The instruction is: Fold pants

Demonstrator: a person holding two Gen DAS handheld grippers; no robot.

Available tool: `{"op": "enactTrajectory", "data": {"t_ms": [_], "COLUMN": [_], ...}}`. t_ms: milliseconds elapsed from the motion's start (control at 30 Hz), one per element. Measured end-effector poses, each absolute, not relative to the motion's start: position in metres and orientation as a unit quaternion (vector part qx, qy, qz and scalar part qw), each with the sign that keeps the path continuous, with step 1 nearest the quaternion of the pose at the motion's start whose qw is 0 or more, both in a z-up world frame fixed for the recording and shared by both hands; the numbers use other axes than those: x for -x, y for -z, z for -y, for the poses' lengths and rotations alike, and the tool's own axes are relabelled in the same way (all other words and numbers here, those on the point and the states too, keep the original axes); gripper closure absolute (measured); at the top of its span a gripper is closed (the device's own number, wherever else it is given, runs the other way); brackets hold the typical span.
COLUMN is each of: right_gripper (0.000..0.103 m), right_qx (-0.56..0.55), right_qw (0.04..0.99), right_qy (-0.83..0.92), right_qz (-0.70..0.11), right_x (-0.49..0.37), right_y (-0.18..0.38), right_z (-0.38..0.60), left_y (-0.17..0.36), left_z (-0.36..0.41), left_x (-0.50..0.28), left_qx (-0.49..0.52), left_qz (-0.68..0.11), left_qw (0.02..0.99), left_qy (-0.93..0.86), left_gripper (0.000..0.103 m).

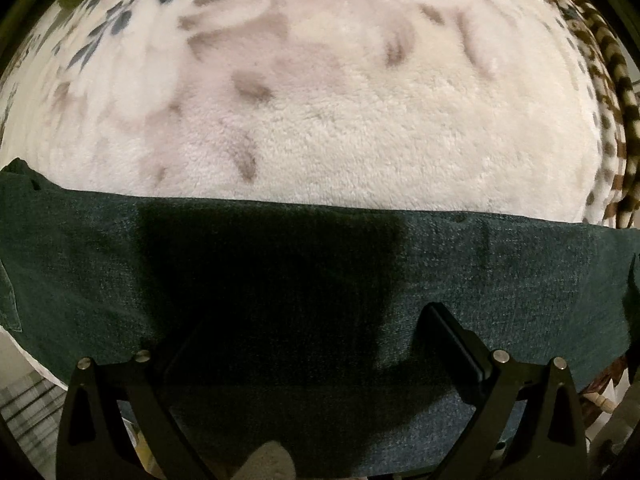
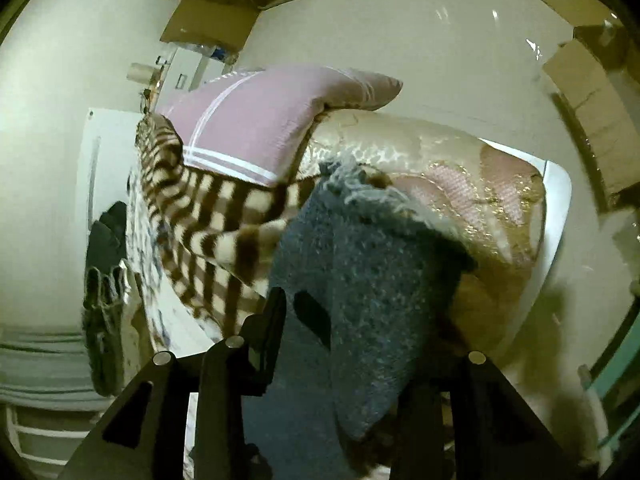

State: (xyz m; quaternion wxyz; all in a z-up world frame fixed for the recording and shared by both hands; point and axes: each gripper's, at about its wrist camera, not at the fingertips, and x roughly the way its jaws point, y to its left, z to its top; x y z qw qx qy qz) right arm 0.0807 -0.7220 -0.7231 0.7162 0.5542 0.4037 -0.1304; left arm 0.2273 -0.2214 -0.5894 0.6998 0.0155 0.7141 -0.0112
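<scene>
While the left gripper (image 1: 308, 344) sits low over the bed, its two fingers stand wide apart, one at 7 o'clock in deep shadow, the other (image 1: 456, 344) at 5 o'clock, with nothing pinched between them. Dark denim pants (image 1: 500, 264) lie flat under it as a wide band running from 9 to 3 o'clock across the lower half of the left wrist view; far edge is straight and taut. Gripper casts a dark shadow on the cloth at center. Beyond the pants, toward 12 o'clock, is a cream fleece blanket (image 1: 360, 120) with grey-brown and blue leaf print. A brown-and-cream checked blanket (image 1: 624, 92) edges it at 2 to 3 o'clock.

Right gripper (image 2: 360, 320) is lifted and tilted, clamped on a fold of the pants (image 2: 380, 280): denim bunches up between the fingers, left finger (image 2: 268, 320) pressed against the cloth, right finger mostly hidden behind it. Frayed pale hem (image 2: 360, 188) of the denim shows at 12 o'clock of the bunch.

Behind it in the right wrist view:
- checked blanket (image 2: 212, 216) at 9 to 10 o'clock
- pink pillow (image 2: 256, 120) with white stripes at 11 o'clock
- shiny gold-and-pink quilt (image 2: 472, 184) at 2 o'clock
- cardboard boxes (image 2: 212, 24) against the wall at 11 o'clock, and another (image 2: 588, 92) at 2 o'clock

Frame is motion-blurred, fine detail unreadable.
</scene>
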Motion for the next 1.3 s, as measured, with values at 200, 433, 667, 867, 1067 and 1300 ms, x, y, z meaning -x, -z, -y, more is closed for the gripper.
{"op": "enactTrajectory", "data": {"t_ms": [200, 433, 667, 867, 1067, 1300], "right_gripper": [0.096, 0.096, 0.096, 0.096, 0.092, 0.034], "right_qx": [-0.496, -0.419, -0.332, -0.219, -0.111, -0.152], "right_qw": [0.764, 0.797, 0.825, 0.832, 0.809, 0.769], "right_qy": [0.129, 0.087, 0.013, -0.034, -0.1, -0.151], "right_qz": [-0.392, -0.426, -0.458, -0.509, -0.569, -0.603], "right_x": [-0.086, -0.108, -0.136, -0.152, -0.149, -0.129], "right_y": [0.676, 0.627, 0.589, 0.608, 0.654, 0.658], "right_z": [0.699, 0.612, 0.463, 0.315, 0.181, 0.157], "left_y": [0.584, 0.553, 0.506, 0.488, 0.505, 0.509], "left_z": [0.207, 0.156, 0.058, -0.047, -0.121, -0.153], "left_x": [-0.241, -0.246, -0.233, -0.208, -0.187, -0.188], "left_qx": [-0.003, 0.055, 0.1, 0.142, 0.167, 0.203], "left_qz": [-0.717, -0.7, -0.67, -0.652, -0.657, -0.646], "left_qw": [0.697, 0.712, 0.735, 0.742, 0.73, 0.731], "left_qy": [0.017, 0.013, -0.011, -0.06, -0.089, -0.086], "left_gripper": [0.0, 0.0, 0.0, 0.0, 0.0, 0.0]}}
